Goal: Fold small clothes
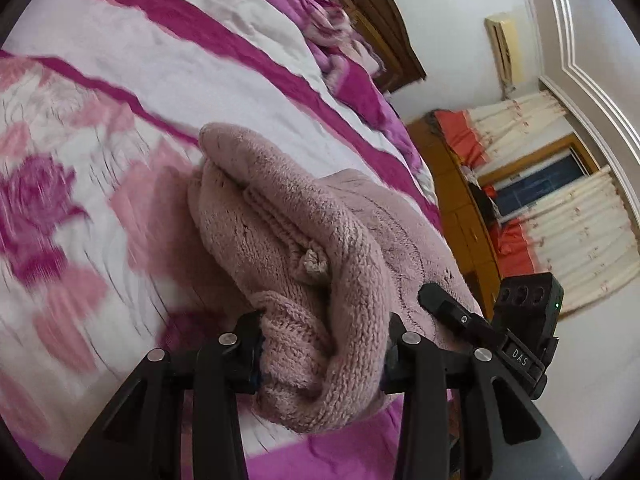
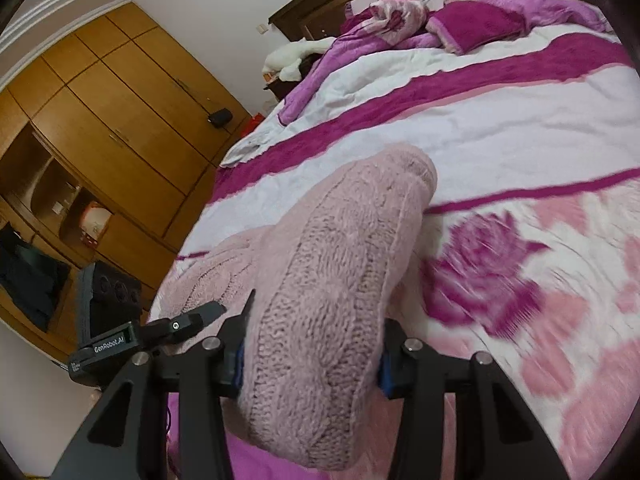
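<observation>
Sweater (image 1: 304,240) bunched in both tongs (image 1: 320,344) (image 2: 310,354) above floral bedspread (image 1: 100,120).

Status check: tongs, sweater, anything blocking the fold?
Left tongs shut on pink knit sweater. Right tongs shut on it too. Sweater bunched over the floral bedspread. Nothing in the way.

A bed (image 2: 500,120) under a white bedspread with magenta stripes and pink roses; crumpled purple bedding (image 2: 472,20) at the far headboard; a wooden wardrobe (image 2: 120,120) left; cream-and-orange curtains (image 1: 560,220) right.
</observation>
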